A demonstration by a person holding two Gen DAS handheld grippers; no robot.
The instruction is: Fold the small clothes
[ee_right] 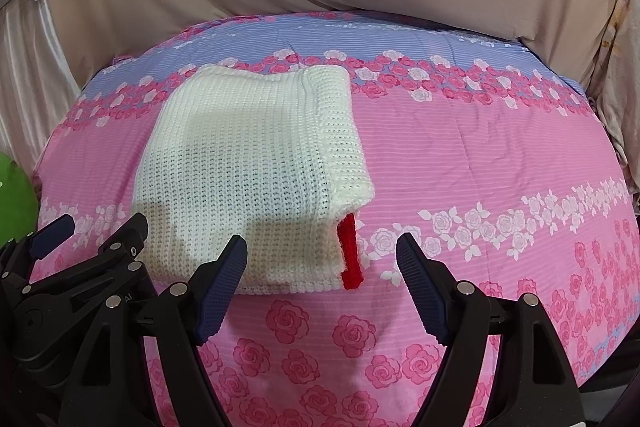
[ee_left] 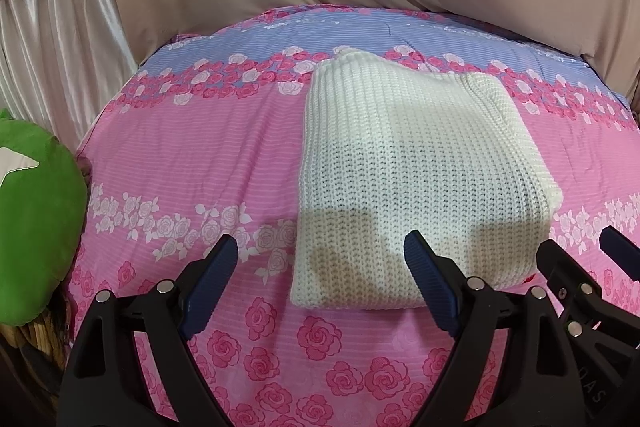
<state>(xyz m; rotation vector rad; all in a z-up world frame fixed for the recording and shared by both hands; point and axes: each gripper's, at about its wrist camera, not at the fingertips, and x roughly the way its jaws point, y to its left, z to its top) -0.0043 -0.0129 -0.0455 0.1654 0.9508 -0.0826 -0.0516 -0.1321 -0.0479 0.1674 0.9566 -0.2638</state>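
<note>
Left gripper (ee_left: 320,269) and right gripper (ee_right: 322,265) stand wide apart, holding nothing, just before the white knit garment (ee_right: 248,163). It lies folded on the pink bedspread (ee_right: 480,155). Folding appears complete; next likely calls for withdrawal or setting aside.

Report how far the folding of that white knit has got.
Done: the white knit garment lies on the floral bedspread as a compact, squared-off stack. In hand: nothing; the left hand-held gripper and right hand-held gripper are both open and empty, just short of it. Left: perhaps tucking in the red strip poking out at its corner.
</note>
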